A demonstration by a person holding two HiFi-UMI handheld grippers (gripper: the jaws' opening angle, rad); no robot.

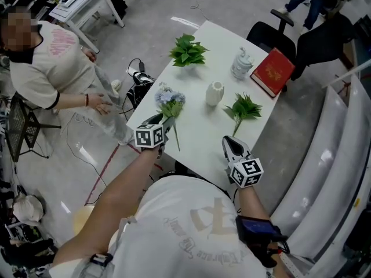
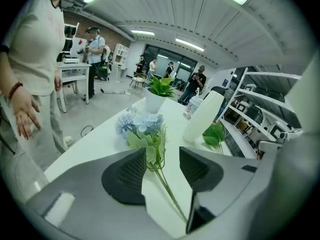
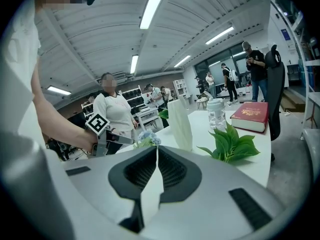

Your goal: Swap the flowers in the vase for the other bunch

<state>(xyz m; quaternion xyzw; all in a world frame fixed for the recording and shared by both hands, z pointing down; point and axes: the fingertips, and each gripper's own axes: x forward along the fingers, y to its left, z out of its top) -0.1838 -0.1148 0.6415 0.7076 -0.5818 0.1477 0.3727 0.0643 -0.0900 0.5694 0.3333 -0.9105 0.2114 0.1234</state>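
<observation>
Vase empty; both bunches lying flat
Left gripper spread over blue hydrangeas; right gripper pressed together; green sprig, right of vase, probably goes in next.

Vase at table centre, flower bunch left, leaf bunch right, book behind

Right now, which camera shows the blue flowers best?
The left gripper view: the blue flower bunch lies close, stem between open jaws. Head view shows it small, from above; right gripper view, only its blooms.
</observation>
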